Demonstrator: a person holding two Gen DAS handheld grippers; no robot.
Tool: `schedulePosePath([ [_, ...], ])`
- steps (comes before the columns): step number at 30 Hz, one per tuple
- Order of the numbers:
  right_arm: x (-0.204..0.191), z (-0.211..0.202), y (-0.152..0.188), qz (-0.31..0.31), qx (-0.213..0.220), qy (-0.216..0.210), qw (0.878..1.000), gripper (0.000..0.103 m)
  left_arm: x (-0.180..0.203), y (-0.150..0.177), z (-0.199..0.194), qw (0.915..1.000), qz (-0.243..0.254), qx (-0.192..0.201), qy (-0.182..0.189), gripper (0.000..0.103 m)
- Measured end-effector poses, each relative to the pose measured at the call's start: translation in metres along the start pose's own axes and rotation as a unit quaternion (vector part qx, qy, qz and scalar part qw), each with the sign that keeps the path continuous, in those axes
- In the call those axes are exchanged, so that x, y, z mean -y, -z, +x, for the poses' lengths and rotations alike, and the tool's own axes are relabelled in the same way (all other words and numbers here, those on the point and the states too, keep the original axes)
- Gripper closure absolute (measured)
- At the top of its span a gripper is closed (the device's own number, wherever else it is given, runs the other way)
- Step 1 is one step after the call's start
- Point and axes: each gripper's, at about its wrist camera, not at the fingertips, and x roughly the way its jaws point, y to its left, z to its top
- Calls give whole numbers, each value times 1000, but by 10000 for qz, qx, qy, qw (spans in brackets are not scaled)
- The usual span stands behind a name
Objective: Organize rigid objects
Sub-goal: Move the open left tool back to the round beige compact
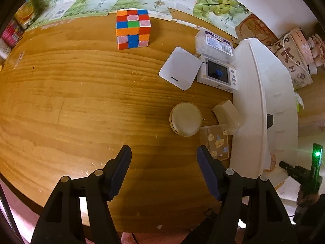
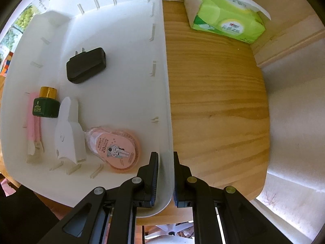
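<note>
The sorting looks roughly half done, judging by where things lie: inside the shallow white plastic bin (image 2: 126, 93) already rest a black plug-in charger (image 2: 86, 65), a small dark green bottle with a gold cap (image 2: 46, 104), a pink-handled tool (image 2: 33, 126), a white rabbit-shaped plastic piece (image 2: 69, 130) and a pink correction-tape dispenser (image 2: 114, 148); still out on the wooden surface (image 1: 81, 101) are a multicoloured puzzle cube (image 1: 133, 29), a flat white square device (image 1: 179, 68), a small white gadget with a screen (image 1: 218, 74), a clear lidded plastic box with a barcode label (image 1: 215, 45), a round cream-coloured case (image 1: 185, 119), a pale rectangular block (image 1: 227, 114) and a clear card box printed with yellow cartoon figures (image 1: 216, 142), most of them clustered just beside the bin; the left gripper (image 1: 164, 166) hangs with its jaws apart over bare wood near that cluster, holding nothing; the right gripper (image 2: 165, 174) is clamped on the bin's near wall, one finger inside and one outside; only the right wrist view shows the bin's contents and a green tissue pack (image 2: 225, 12) beyond it; only the left wrist view shows the items waiting, with the bin seen merely as a white rim at the right
</note>
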Motion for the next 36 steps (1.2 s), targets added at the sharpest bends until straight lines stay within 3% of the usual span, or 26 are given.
schedulePosePath([
  [9,-4,2,-1,176,-32,193,9997,91,-6,-9,15,9993,338,-165,-18,33],
  [18,-10,4,-3,331,-20,390,9987,89,-15,-16,31,9982,378,-471,1,32],
  [25,-9,5,1,486,66,375,9981,89,-13,-22,32,9970,690,-339,-40,30],
  [30,-5,5,5,577,107,353,9977,89,-1,-22,26,9911,1333,-6,-55,30],
  [36,1,6,9,692,160,308,9970,89,23,-24,26,9747,2198,329,216,30],
])
